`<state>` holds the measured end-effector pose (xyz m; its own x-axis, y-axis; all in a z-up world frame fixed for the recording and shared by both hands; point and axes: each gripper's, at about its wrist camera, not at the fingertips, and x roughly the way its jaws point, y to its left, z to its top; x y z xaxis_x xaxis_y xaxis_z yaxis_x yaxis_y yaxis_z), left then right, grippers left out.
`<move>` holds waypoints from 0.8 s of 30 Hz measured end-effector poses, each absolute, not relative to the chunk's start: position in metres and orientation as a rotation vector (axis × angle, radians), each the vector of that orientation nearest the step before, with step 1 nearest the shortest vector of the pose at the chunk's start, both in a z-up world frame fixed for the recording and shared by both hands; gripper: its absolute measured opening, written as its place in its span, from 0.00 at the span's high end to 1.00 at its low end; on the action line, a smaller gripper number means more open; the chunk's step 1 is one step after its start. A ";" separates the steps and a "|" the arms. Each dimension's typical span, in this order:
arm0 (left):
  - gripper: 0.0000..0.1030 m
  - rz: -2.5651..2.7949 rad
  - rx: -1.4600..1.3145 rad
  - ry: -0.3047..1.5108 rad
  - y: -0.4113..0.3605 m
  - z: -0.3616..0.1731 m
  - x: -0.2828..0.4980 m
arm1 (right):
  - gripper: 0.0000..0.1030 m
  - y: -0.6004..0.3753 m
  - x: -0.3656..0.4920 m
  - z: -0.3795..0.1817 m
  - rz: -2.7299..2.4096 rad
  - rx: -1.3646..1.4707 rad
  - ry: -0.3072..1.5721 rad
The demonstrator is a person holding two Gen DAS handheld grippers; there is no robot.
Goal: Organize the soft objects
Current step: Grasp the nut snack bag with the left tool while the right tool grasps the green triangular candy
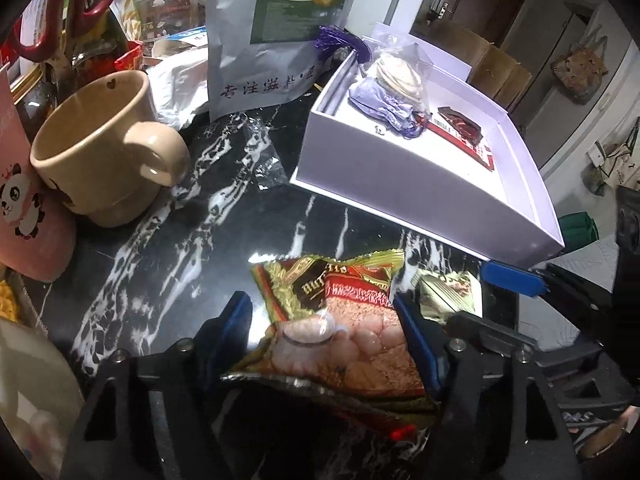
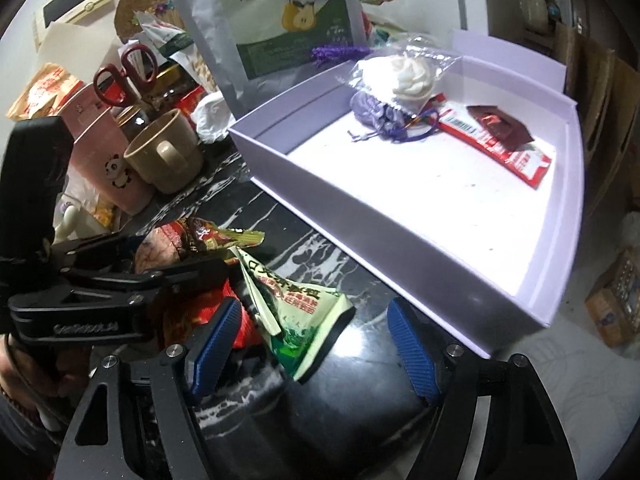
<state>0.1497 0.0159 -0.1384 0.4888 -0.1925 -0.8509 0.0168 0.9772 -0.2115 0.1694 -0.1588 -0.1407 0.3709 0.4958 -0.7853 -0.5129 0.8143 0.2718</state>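
Note:
My left gripper (image 1: 324,328) points down at the black marble counter, shut on a gold and red snack packet (image 1: 340,300) that fills the gap between its blue pads. My right gripper (image 2: 314,344) stands open. A green and white packet (image 2: 296,308) lies between its fingers, close to the left pad (image 2: 216,332) and apart from the right one. That packet lies just right of the snack packet. Behind both sits the white box (image 2: 360,216), which holds a purple pouch (image 2: 376,110), a white item in a clear bag (image 2: 412,76) and red sachets (image 2: 500,140).
A beige mug (image 1: 96,148) and a pink panda cup (image 1: 24,208) stand to the left on the counter. A tall white pear-print bag (image 1: 276,28) stands behind the box, with red scissors (image 2: 124,76) and cluttered packets at the far left. The counter edge lies right of the box.

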 end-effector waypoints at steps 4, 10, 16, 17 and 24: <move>0.42 -0.138 -0.207 1.066 0.016 -0.137 0.141 | 0.40 -0.152 0.171 -0.141 0.624 -0.051 0.991; 0.45 -0.126 -0.219 1.053 0.017 -0.134 0.123 | 0.55 -0.148 0.165 -0.141 0.621 -0.083 0.980; 0.45 -0.098 -0.248 1.055 0.020 -0.134 0.097 | 0.56 -0.157 0.147 -0.142 0.624 -0.087 0.976; 0.45 -0.090 -0.254 1.056 0.021 -0.134 0.092 | 0.56 -0.158 0.144 -0.142 0.624 -0.087 0.976; 0.45 -0.035 -0.278 1.052 0.027 -0.135 0.058 | 0.56 -0.162 0.120 -0.141 0.632 -0.104 0.963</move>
<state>0.0578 0.0275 -0.1354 0.4985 -0.1607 -0.8519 -0.1043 0.9644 -0.2430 0.1202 -0.1619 -0.1413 0.4075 0.4553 -0.7916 -0.5446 0.8170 0.1895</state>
